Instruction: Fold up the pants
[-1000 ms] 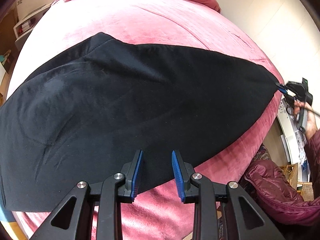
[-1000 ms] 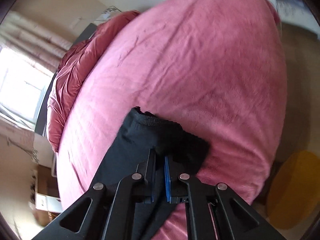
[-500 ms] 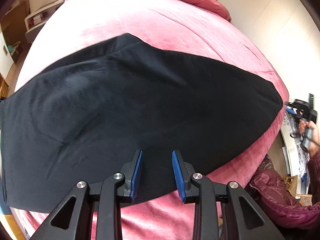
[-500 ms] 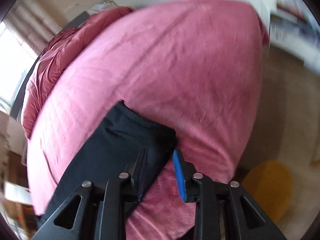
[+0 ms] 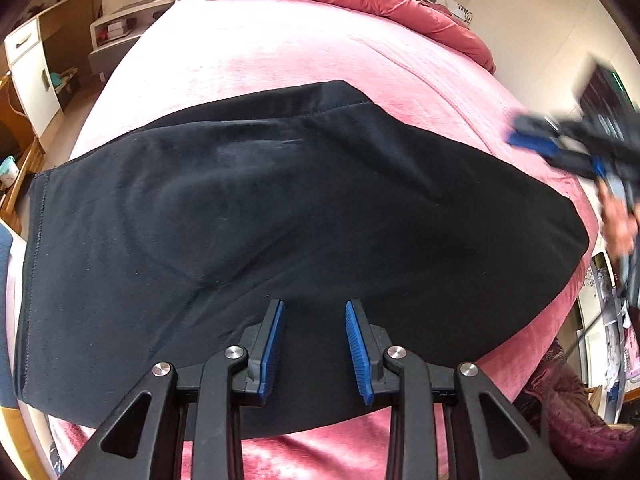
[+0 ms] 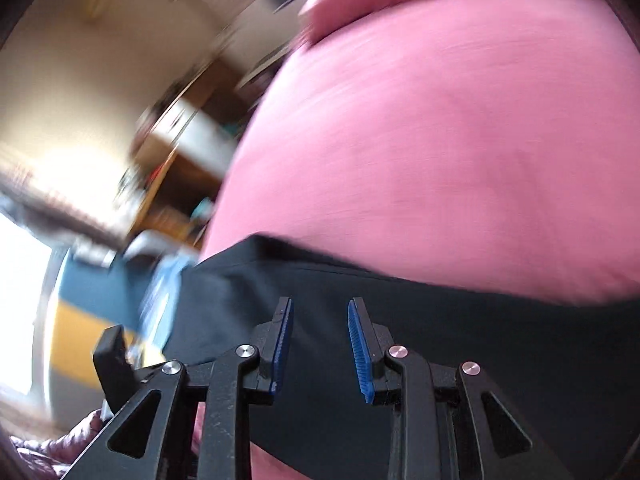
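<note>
Black pants (image 5: 280, 216) lie seemingly crosswise on pink bed (image 5: 304, 60).

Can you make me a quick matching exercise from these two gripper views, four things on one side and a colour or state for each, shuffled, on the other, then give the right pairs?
Things:
1. pants
2. bedspread
3. left gripper
4. right gripper

Descriptions:
A. pink, covering the bed
B. black, lying spread flat
C. jaws open, in a motion-blurred view
D. jaws open over the near edge of the pants, in a sharp view

Pairs: 1-B, 2-A, 3-D, 4-C
</note>
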Demonstrator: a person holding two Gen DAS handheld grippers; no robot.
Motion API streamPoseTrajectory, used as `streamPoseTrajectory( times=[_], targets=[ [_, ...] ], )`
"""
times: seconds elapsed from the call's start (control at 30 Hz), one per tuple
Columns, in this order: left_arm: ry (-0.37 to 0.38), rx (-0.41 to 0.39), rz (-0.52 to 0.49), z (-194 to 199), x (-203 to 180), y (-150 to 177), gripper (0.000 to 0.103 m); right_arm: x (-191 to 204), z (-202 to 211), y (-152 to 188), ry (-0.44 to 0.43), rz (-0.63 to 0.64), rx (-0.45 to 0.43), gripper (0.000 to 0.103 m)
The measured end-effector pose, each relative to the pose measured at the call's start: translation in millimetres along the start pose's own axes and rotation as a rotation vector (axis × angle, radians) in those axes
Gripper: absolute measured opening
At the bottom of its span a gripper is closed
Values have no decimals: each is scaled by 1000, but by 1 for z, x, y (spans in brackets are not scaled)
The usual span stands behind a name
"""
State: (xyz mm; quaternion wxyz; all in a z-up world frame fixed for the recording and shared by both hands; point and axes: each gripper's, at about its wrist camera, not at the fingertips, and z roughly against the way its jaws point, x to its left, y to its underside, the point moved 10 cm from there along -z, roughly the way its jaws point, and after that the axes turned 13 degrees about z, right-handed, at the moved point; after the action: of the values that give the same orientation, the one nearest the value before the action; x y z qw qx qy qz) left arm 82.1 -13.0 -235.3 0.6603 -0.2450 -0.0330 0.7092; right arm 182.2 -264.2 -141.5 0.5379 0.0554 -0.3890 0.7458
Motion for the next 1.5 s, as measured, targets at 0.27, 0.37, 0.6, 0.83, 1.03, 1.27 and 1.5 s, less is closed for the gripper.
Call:
streamPoseTrajectory(
  times=[0.27,0.37,0.6,0.83,1.03,1.27,1.5],
  targets=[
    [25,-9,22,-1,14,11,32,49,-112,-37,-123,70,211,30],
    [39,-10,30,-3,15,10,32,44,-137,-41,-127,85,288,30],
    [56,-10,46,0,25,6,32,60,-154,-47,-168,175,294,14],
    [75,-5,98,-7,36,5,32,21,-166,-67,20,112,215,4],
    [95,0,122,7,44,1,32,21,-179,-59,77,114,237,8],
    [21,-83,224,41,104,-12,32,24,-118,-63,70,59,121,31],
    [-96,-175,419,83,200,-15,32,52,-72,-14,111,165,121,31]
  ],
)
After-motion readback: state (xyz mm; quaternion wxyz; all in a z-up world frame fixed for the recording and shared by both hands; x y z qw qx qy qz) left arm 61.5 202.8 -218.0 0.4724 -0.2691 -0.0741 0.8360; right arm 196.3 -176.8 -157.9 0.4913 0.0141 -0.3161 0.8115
